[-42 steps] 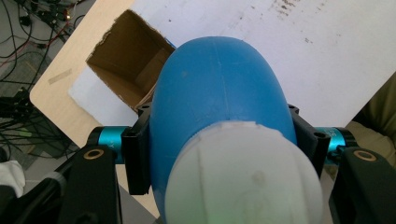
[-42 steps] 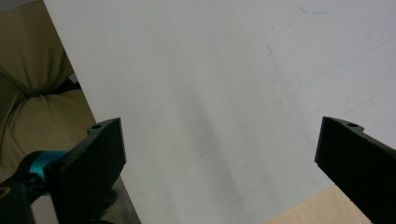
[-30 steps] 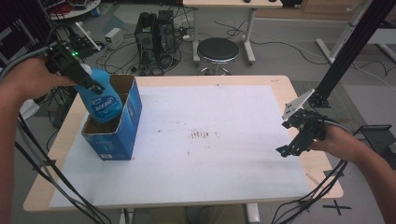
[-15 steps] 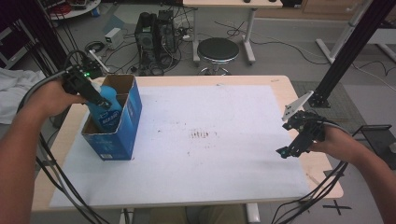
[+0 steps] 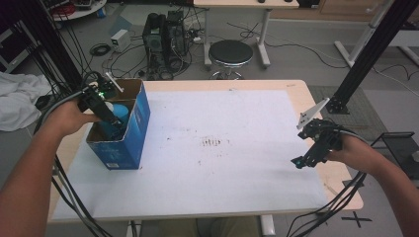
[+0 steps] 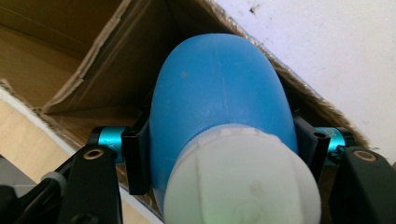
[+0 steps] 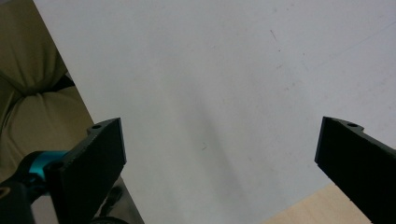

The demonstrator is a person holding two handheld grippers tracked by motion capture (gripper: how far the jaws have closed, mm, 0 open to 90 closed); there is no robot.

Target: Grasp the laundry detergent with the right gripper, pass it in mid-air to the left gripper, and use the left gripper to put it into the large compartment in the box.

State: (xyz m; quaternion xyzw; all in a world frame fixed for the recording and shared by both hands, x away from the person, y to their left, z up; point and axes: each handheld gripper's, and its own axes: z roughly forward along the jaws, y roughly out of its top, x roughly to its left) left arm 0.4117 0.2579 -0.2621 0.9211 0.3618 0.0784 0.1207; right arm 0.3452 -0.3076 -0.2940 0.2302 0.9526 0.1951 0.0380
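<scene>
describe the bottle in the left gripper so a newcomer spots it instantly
Start at the white-topped table, then go to the open blue cardboard box at its left edge. Inside it, clamped by the left gripper, is the bottle: smooth blue body, white cap.

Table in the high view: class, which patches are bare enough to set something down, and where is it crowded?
The white sheet is bare from the blue box across to the right hand-held gripper, and from far edge to near edge. The crowded spot is inside the box, where the left hand-held gripper grips a blue bottle.
</scene>
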